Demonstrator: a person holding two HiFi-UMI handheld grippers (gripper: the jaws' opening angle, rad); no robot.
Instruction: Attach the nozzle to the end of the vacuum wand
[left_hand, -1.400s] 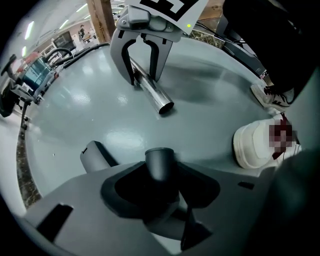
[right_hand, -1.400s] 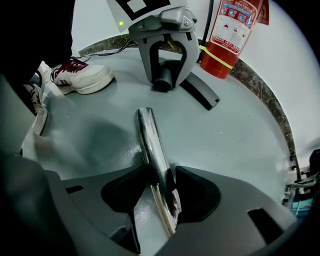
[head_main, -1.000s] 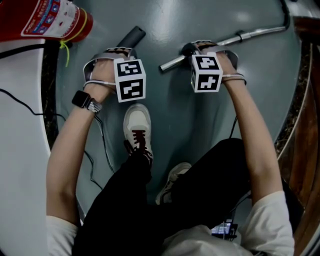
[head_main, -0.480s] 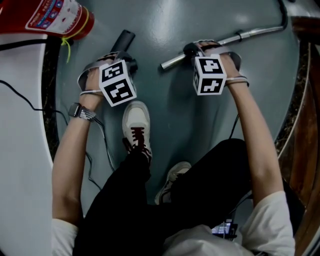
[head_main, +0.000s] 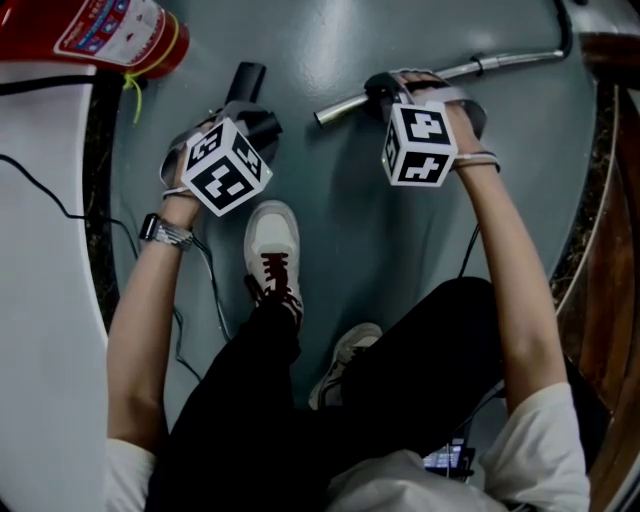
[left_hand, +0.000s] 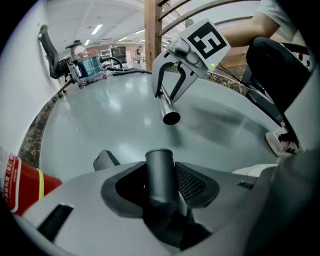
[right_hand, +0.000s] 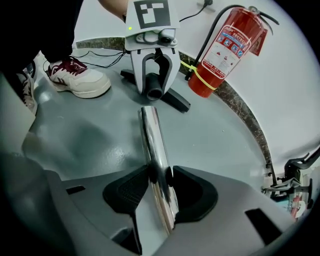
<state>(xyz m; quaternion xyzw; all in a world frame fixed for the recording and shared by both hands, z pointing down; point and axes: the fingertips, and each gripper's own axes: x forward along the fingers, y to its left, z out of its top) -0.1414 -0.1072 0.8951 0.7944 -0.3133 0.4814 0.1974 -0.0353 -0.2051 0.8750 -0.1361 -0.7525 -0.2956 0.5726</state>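
Observation:
My left gripper (head_main: 255, 122) is shut on the dark grey nozzle (head_main: 246, 82) and holds it off the floor. In the left gripper view its round neck (left_hand: 160, 172) stands up between the pads of the left gripper (left_hand: 161, 187). My right gripper (head_main: 386, 96) is shut on the chrome vacuum wand (head_main: 500, 64); its jaws have just been closing onto the tube. The wand (right_hand: 152, 140) runs between the pads of the right gripper (right_hand: 161, 182). The wand's open end (left_hand: 171, 117) and the nozzle's opening (right_hand: 154, 92) face each other, a gap apart.
A red fire extinguisher (head_main: 110, 35) stands at the far left by the dark stone border (head_main: 100, 230). The person's shoes (head_main: 273, 240) and a thin black cable (head_main: 205, 290) lie on the grey floor (head_main: 380, 240). An office chair and a cart (left_hand: 85, 65) stand far off.
Both grippers have risen. The left one has rolled, tilting its marker cube, and lifted the nozzle. The wand's free end has come up off the floor with the right gripper.

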